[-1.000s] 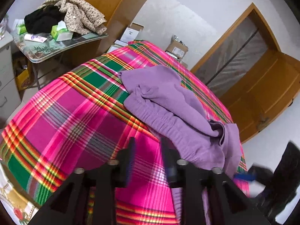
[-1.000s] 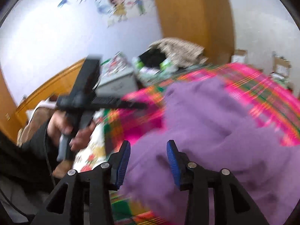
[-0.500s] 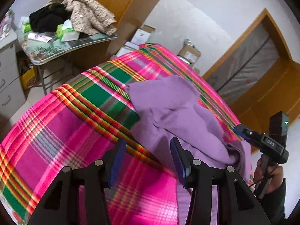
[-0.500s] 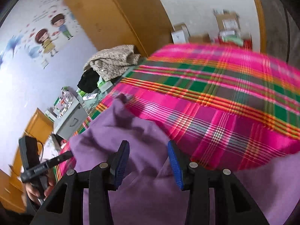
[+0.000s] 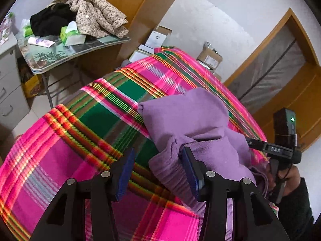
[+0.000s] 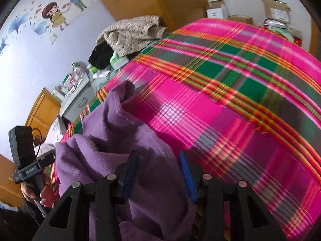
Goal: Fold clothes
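I am bringing both hand-held grippers down closer onto the crumpled purple garment point(image 5: 192, 124) at centre of the plaid bed point(image 5: 60, 160). Left hand-held gripper point(image 5: 158, 170) is released; right hand-held gripper point(image 6: 158, 170) is closing over cloth, so folding can begin.

**Purple fleece garment, still unfolded**

The purple fleece garment point(image 5: 186, 116) lies crumpled on a bed with a pink and green plaid cover. It is soft and thick, heaped in loose folds, with a ribbed hem at its near edge. One part stands up in a rumpled peak point(image 6: 120, 104). No fold is made yet.
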A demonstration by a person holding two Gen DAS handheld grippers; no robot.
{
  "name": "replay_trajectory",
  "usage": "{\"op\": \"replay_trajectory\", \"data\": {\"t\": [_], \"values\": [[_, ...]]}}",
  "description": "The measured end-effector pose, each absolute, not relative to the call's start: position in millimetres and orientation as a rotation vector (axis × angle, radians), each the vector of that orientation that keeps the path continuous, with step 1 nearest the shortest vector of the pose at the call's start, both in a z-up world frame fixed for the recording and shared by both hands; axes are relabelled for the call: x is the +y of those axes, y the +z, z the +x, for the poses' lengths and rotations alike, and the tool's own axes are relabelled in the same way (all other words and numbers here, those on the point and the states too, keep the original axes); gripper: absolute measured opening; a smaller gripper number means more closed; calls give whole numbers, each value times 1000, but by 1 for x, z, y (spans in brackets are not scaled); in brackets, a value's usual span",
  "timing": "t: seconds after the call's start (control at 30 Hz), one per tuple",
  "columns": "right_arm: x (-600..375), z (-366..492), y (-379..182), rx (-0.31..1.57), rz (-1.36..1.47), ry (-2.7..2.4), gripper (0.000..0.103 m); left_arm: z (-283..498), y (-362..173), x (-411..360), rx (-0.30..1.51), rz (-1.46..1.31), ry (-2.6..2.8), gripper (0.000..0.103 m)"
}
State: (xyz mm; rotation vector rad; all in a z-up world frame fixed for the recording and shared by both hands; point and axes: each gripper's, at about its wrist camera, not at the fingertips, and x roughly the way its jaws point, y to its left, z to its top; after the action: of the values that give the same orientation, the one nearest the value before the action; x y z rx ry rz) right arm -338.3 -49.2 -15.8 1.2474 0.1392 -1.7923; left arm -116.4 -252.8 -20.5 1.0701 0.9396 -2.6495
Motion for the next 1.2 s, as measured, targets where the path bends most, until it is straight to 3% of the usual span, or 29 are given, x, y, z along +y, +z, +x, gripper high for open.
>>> {"op": "replay_trajectory", "data": {"t": [0.03,0.07,0.1,0.13,0.23,0.37,0.7,0.9,0.97,1.03,1.2], "values": [[-50,-336,-16,152,1240,-1790,17,-118,-21,-252,940,1071,-2660,51],[-51,-334,-15,164,1234,-1790,9,-119,-20,-250,935,1071,-2673,50],[-51,-331,-15,177,1228,-1789,9,-120,-20,-248,926,1073,-2685,45],[-52,-329,-15,189,1221,-1788,9,-121,-19,-246,917,1074,-2696,29],[-35,-322,1,138,1153,-1850,9,-123,-18,-239,887,1078,-2713,19],[11,-313,32,18,1066,-2000,9,-116,-11,-233,893,1041,-2747,13],[106,-269,64,-147,1010,-2284,9,-99,9,-215,863,1004,-2840,11],[108,-278,33,-91,1219,-2168,16,-95,5,-217,876,1019,-2828,11],[106,-284,39,-88,1182,-2166,24,-94,3,-218,880,1027,-2829,11],[103,-295,50,-122,1125,-2166,44,-95,2,-217,881,1037,-2835,11],[58,-333,53,-24,1143,-2091,49,-100,0,-215,878,1064,-2842,11]]}}
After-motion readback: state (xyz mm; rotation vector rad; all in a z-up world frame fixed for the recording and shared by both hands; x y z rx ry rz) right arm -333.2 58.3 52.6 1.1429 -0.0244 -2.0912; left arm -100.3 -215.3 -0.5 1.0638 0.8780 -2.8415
